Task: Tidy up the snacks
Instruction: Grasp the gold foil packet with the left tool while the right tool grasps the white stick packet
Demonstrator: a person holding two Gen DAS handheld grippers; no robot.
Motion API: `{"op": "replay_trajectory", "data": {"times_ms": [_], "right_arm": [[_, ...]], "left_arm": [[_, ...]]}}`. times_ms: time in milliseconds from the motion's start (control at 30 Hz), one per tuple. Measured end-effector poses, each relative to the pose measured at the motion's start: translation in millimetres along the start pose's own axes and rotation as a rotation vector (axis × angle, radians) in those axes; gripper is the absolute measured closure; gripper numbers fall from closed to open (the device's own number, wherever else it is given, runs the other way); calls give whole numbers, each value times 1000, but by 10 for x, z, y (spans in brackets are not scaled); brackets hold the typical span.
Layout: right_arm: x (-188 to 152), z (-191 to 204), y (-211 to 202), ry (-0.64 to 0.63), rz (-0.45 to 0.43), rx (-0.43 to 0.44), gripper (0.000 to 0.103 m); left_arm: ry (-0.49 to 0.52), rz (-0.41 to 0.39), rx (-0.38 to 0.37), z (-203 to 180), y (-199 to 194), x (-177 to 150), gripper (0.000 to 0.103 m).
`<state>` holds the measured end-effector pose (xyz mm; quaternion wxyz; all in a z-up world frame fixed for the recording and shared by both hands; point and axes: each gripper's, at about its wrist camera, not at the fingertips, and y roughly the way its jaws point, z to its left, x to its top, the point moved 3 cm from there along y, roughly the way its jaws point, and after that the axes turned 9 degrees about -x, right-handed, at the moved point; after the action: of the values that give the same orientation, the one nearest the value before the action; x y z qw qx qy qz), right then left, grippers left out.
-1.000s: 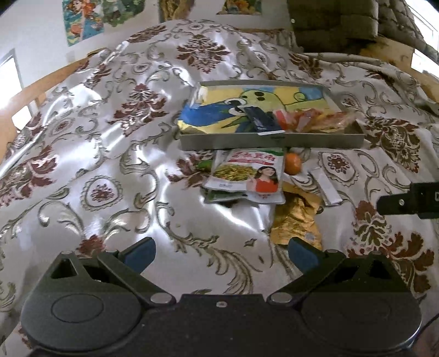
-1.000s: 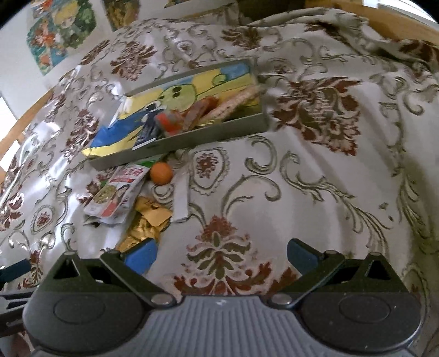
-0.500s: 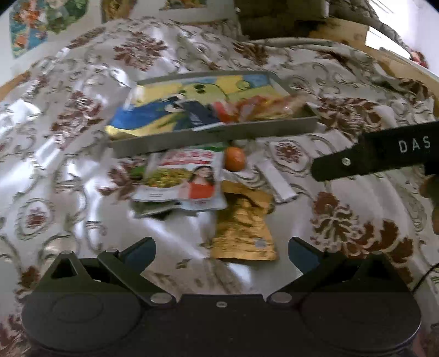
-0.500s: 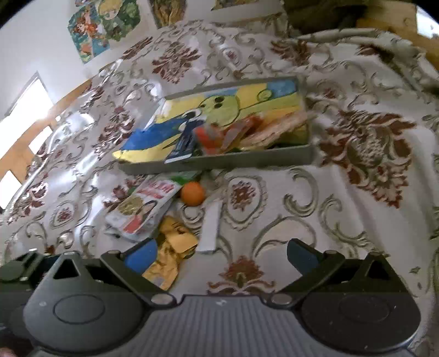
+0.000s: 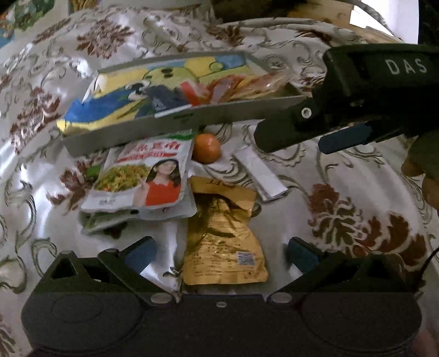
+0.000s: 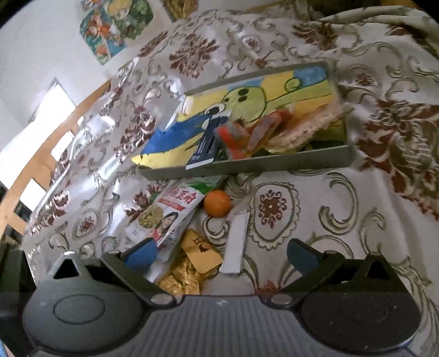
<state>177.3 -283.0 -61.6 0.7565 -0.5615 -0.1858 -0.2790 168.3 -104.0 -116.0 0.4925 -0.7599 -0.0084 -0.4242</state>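
cloth: shiny cream damask fabric with maroon floral medallions and grey-gold scrolls (image 6: 315, 208), creased, covers the whole surface
posters: colourful cartoon posters (image 6: 115, 24) on the white wall (image 6: 35, 55), upper left
frame: light wooden frame (image 6: 35, 162) along the cloth's left edge
light: bright window openings (image 6: 33, 131) behind the frame

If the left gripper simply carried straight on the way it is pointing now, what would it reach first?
Most likely the gold foil pouch, which lies between the open fingers of the left gripper, directly ahead. Depth is hard to judge, so it may still sit slightly above the pouch.
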Motion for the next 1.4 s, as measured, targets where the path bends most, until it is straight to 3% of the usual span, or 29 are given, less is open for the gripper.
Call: {"op": "replay_trajectory", "data": {"times_ms": [200,367,700,800,933,967,1167,1267,1400], "right_arm": [[2,-169,169,175,60,86,0],[22,-146,121,143,15,71,1],[-54,-90,229,104,61,23,25],[-68,-109,226,109,47,4,43],[-79,-85,248,97,45,5,53],[-79,-66,248,87,42,7,54],[-79,-13,249,58,34,17,55],[-98,-14,308,51,54,-1,55],[-106,12,349,36,63,-14,55]], "left_arm": [[-1,-4,-9,8,35,-33,1],[-3,-6,-19,19,45,-31,1],[0,5,-31,37,50,-25,4],[-11,-1,-34,51,37,-15,13],[-16,-11,-53,42,5,3,31],[-19,-12,-61,40,-4,7,37],[-104,-23,-115,126,-46,17,43],[-147,-8,-99,205,-21,33,55],[-167,16,-86,242,15,43,55]]}}
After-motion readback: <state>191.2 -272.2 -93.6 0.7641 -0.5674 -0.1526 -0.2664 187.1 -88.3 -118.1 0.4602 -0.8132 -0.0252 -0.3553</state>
